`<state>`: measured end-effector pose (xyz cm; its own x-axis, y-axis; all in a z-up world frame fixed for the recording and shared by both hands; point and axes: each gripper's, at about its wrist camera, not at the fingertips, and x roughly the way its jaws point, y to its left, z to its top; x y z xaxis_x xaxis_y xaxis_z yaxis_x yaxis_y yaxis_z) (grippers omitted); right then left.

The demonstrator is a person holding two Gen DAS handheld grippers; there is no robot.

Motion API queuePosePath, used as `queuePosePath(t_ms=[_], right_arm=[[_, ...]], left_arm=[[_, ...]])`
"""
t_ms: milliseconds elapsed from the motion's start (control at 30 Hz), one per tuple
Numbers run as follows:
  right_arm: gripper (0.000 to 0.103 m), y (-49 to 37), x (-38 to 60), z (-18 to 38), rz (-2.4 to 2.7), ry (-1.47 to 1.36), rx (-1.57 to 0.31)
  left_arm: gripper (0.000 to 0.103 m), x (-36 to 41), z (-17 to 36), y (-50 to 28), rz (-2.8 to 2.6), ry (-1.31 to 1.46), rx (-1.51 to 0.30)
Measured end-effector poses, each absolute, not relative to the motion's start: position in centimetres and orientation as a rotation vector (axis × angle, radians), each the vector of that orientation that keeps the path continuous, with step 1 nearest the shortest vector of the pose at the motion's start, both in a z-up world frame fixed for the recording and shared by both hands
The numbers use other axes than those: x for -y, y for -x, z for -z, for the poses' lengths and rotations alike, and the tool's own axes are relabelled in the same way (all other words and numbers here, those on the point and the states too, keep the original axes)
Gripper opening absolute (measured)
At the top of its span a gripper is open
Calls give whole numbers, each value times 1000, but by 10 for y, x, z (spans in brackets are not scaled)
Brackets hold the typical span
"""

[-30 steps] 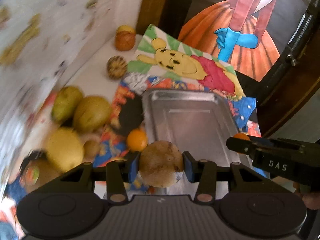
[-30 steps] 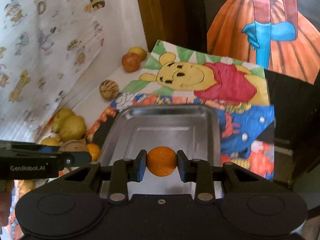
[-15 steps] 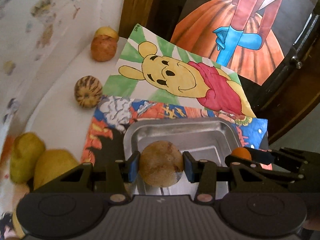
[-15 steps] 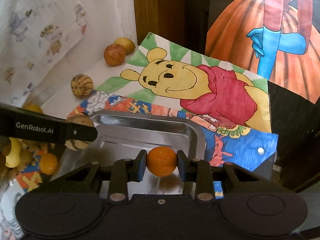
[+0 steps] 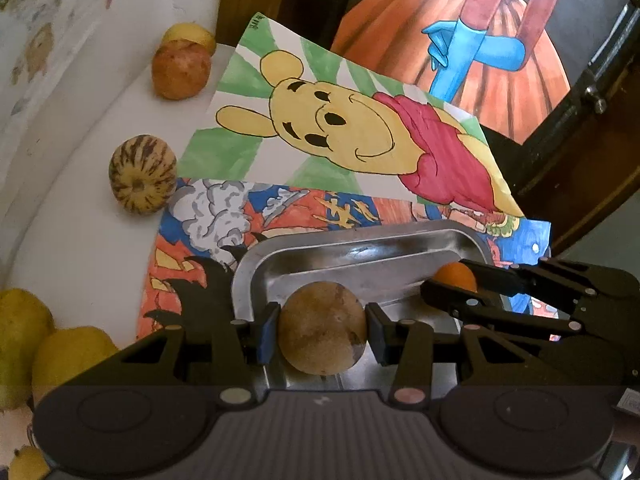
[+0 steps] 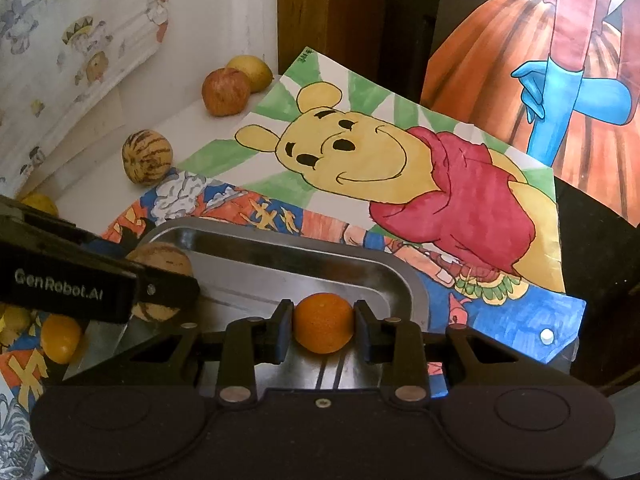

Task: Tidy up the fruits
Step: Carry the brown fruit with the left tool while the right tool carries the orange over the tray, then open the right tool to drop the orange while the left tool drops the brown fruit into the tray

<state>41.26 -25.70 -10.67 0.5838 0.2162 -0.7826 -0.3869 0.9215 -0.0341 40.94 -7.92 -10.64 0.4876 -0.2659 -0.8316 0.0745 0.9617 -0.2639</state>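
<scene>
White counter [image 5: 80,240] against a cartoon-print wall, spread with bright hand-coloured drawings, a steel tray [image 5: 360,256] lying on top of them.

Left gripper [image 5: 322,330] clamped on a round brownish fruit [image 5: 322,328], jaws partly closed with both pads pressing its sides, tilted down over the near left part of the tray. Right gripper [image 6: 323,322] nearly closed around a small orange [image 6: 323,322], likewise angled down above the near end of the tray. Both fruits carried over the tray, apparently for setting down inside as the collection spot; no fruit seen lying in it yet.

Further out, loose fruit waiting along the wall: a striped melon-like fruit [image 5: 142,174] just beside the drawings, a reddish apple [image 5: 181,70] touching a yellow fruit [image 5: 192,36] in the far corner, yellow pears [image 5: 60,356] at the near left, another orange [image 6: 60,338] just left of the tray. Probably left until the present pair is released.
</scene>
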Motion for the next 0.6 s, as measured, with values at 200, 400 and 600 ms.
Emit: queuePosePath(t_ms=[200, 400, 600], right_arm=[[39, -411, 261, 105, -348, 202, -890], [53, -395, 262, 95, -347, 206, -867], [72, -365, 273, 77, -316, 147, -823]], left_arm=[[50, 75, 107, -414, 212, 222, -1059], [54, 74, 103, -412, 203, 231, -1057], [75, 65, 84, -396, 190, 239, -965]])
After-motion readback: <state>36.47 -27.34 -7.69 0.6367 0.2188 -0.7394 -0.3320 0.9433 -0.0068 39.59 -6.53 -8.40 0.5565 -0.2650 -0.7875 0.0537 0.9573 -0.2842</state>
